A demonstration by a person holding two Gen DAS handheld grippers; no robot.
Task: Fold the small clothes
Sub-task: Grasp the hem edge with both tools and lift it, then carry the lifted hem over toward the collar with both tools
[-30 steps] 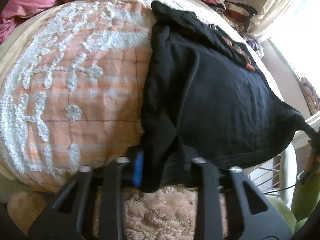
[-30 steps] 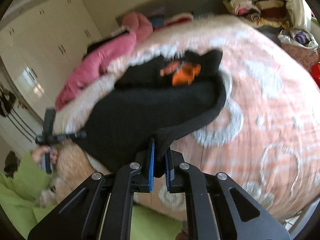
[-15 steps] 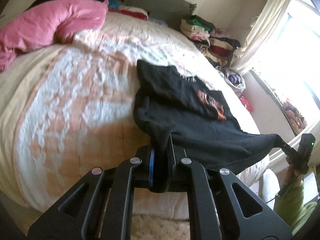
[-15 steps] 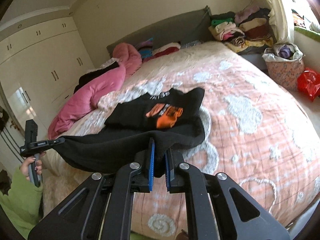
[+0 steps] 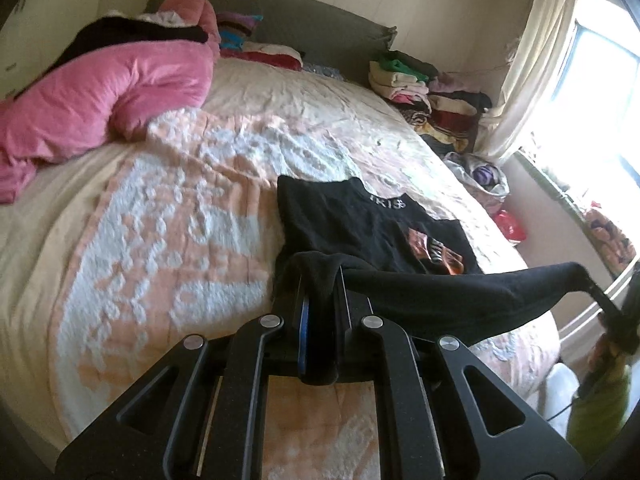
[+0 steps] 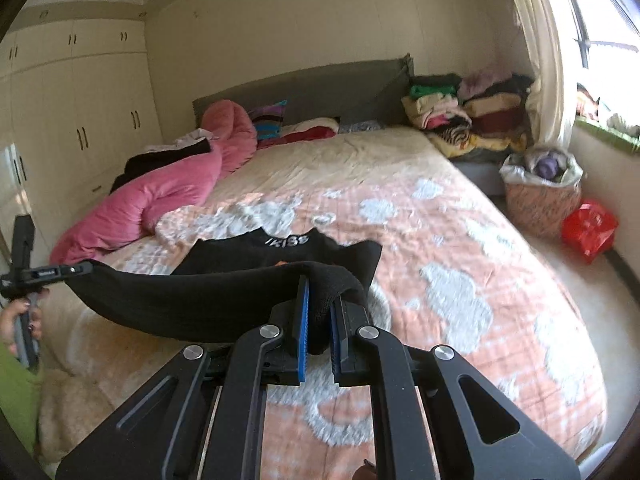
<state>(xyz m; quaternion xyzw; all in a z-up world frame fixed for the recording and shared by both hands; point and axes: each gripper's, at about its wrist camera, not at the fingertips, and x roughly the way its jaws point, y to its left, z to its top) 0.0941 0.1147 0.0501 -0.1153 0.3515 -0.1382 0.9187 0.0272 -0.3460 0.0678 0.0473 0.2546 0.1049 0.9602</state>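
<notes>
The left tongs (image 5: 320, 312) pinch one corner of a black shirt (image 5: 360, 220), their blue-lined pads pressed together on a bunched fold of cloth. The right tongs (image 6: 318, 320) clamp the opposite corner the same way. Between the two, the lifted edge hangs taut as a dark band above the near end of the bed (image 6: 460, 240), while the part ahead of both tongs lies flat on the peach-and-white bedspread (image 5: 168, 240), white lettering at the collar and an orange print showing.

Judged from this, the fold is only half made: the raised hem has yet to be carried forward and laid over the flat half, and any side folds and smoothing are left to do.

Beyond the shirt, a pink quilt (image 5: 104, 96) lies heaped to the left of the tongs near the headboard, and a stack of folded clothes (image 6: 460, 116) sits far ahead to the right by the window.

Much stays hidden. The underside of the lifted band cannot be seen, nor can the sleeves be told apart from the body. In the right camera the orange print is almost wholly covered by the raised edge. The person shows only as a hand (image 6: 20, 320) on a grip and a green sleeve (image 6: 16, 384) at the frame's rim.
</notes>
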